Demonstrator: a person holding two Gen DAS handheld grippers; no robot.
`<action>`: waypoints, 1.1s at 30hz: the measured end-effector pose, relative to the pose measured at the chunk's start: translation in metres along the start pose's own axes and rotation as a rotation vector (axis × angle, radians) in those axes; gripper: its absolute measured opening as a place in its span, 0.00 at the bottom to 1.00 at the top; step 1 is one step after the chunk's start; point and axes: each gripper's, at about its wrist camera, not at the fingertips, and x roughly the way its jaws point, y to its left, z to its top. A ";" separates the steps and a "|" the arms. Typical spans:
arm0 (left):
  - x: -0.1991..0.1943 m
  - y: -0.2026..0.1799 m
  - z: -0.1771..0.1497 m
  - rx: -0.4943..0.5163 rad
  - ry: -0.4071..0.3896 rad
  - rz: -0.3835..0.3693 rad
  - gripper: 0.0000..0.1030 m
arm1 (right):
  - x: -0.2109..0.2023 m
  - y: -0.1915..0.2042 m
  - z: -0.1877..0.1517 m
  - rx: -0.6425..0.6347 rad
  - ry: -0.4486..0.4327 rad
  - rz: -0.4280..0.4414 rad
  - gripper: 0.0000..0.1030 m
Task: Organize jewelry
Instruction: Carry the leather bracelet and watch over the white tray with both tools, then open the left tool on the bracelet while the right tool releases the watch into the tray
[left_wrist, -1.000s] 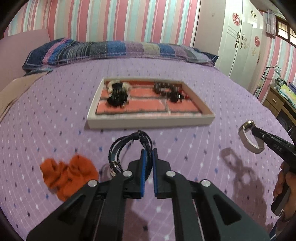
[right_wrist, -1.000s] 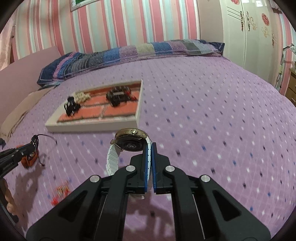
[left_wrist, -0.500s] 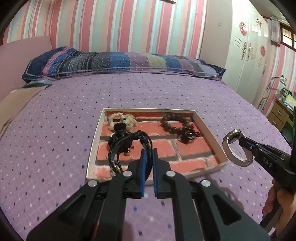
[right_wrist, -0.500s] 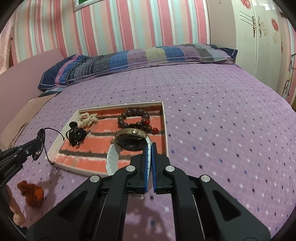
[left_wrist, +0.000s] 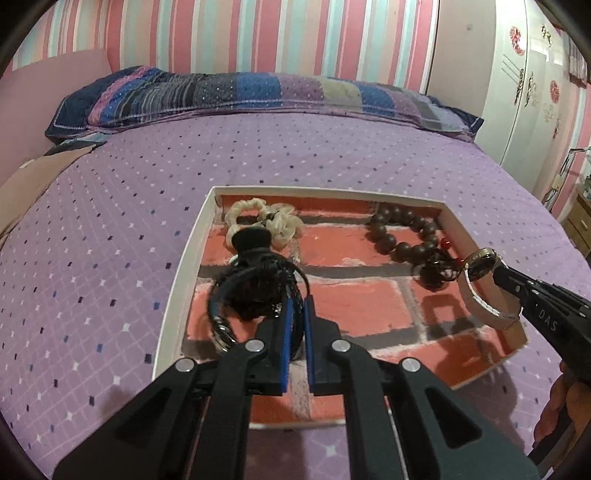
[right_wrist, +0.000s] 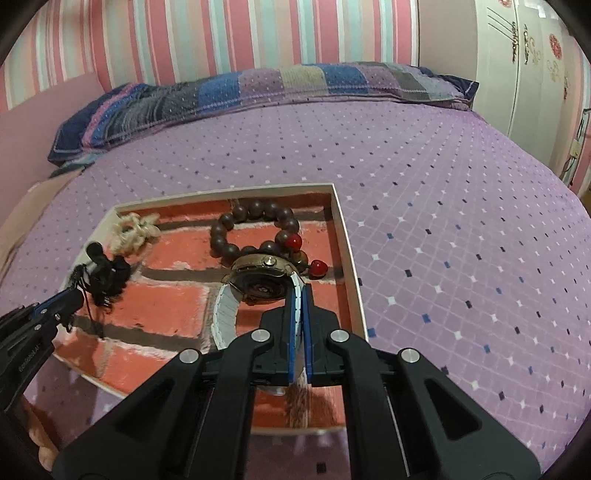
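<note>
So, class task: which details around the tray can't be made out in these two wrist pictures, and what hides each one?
- Watch dial: faces away in the right wrist view; too small in the left.
- Tray near edge: covered by the claw bodies in both views.
- Black hair clip: partly behind the black cord bracelet held by the left claw.
- Bracelet clasp: too small.

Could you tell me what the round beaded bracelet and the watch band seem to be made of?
Dark brown round beaded bracelet: probably polished wood, judging by its matte-brown sheen, with glossy red accent beads. White watch band: likely soft silicone or leather, since it is smooth and bends; I cannot tell which.
</note>
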 end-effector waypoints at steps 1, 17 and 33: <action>0.003 -0.001 0.000 0.005 0.003 0.004 0.07 | 0.003 0.000 0.000 -0.002 0.002 -0.005 0.04; 0.035 0.002 -0.005 -0.005 0.057 0.023 0.07 | 0.038 0.001 -0.001 -0.024 0.045 -0.038 0.04; 0.036 0.001 -0.005 -0.006 0.055 0.029 0.07 | 0.039 0.004 -0.002 -0.031 0.046 -0.040 0.04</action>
